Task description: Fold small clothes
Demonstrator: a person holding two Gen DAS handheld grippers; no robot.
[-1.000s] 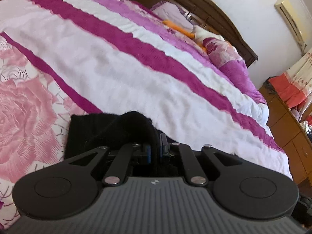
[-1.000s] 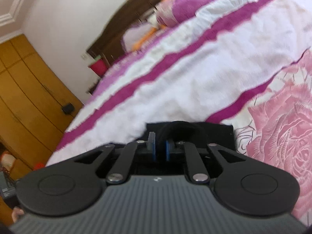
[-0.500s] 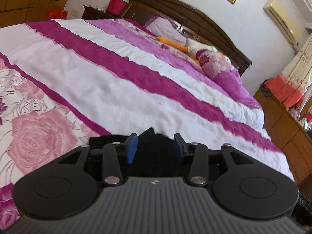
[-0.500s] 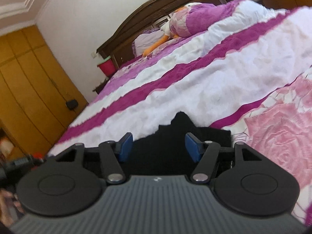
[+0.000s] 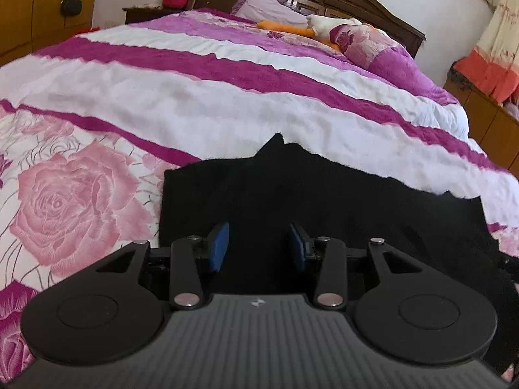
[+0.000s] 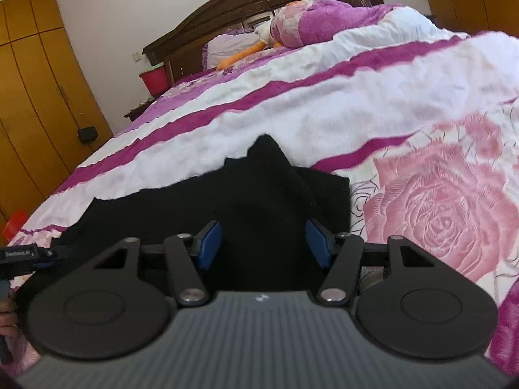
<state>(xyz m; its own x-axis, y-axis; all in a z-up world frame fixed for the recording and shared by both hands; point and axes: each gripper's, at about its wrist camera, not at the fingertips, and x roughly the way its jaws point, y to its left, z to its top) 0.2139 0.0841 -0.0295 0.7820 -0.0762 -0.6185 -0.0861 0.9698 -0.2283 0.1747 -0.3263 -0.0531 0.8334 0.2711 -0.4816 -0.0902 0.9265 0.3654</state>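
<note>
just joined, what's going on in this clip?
A person with a handheld gripper in each hand is folding a black garment on a bed with a pink and purple floral cover. Both the left gripper and the right gripper are open above the cloth, blue fingers apart, gripping nothing. The garment lies mostly flat with one corner poking up at its far edge.

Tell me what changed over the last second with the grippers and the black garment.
Both let go: the left hand-held gripper and right hand-held gripper were pinched shut on the black garment a second ago; both are now open and have backed away, showing more of it. The garment still lies on the bedspread, a corner poking up.
</note>
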